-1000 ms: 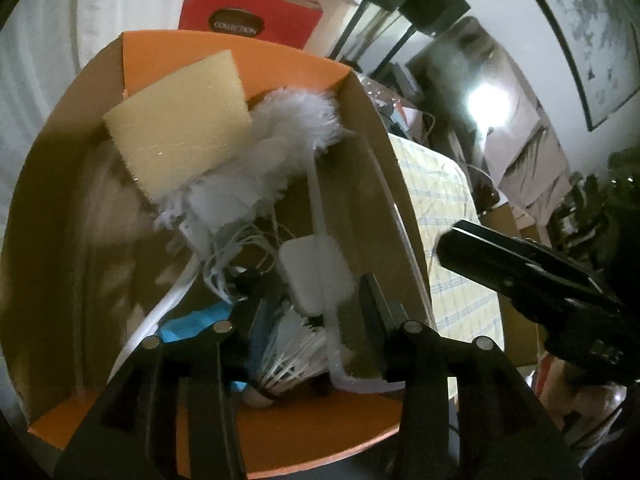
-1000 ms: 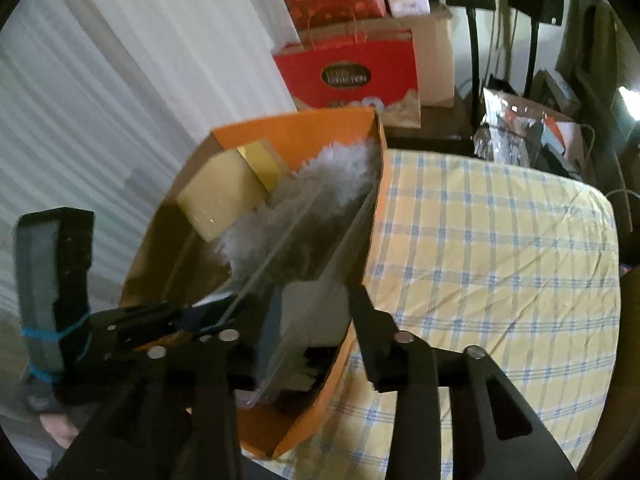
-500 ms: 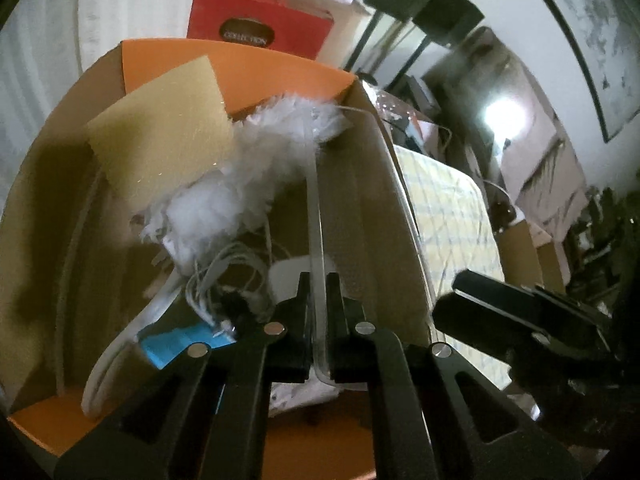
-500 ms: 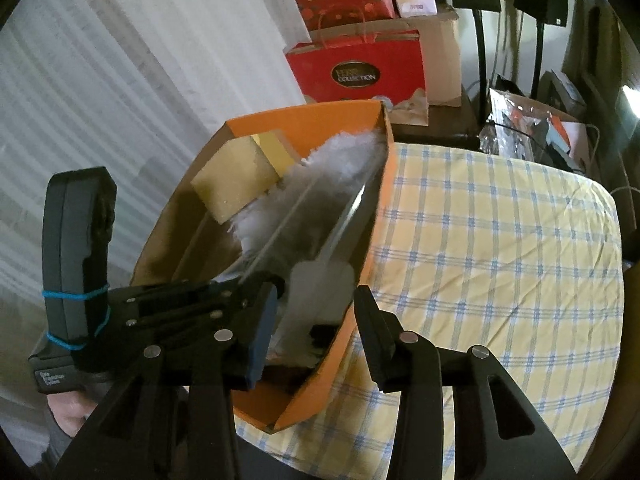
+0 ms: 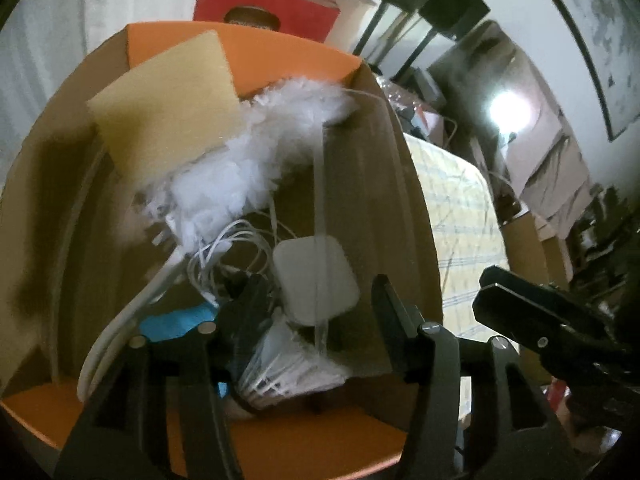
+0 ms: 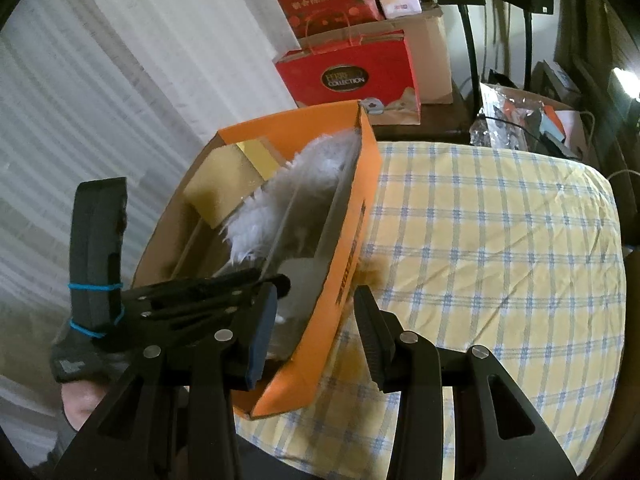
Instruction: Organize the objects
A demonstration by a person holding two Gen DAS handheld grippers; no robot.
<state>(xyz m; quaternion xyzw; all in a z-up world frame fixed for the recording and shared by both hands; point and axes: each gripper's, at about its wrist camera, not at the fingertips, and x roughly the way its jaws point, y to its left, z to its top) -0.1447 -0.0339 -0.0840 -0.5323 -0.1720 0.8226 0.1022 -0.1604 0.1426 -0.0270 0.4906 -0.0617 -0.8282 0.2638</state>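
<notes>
Beneath me: table (image 6: 500,240) under yellow-and-blue checked cloth. Orange box (image 6: 352,248) sits directly on its left edge. Cloth beside box bare, lightly creased.

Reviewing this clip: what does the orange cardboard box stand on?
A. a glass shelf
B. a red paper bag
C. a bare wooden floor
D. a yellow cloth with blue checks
D: in the right wrist view the orange cardboard box stands on the yellow cloth with blue checks, which spreads out to the right of it, while the red paper bag stands behind the box.
</notes>
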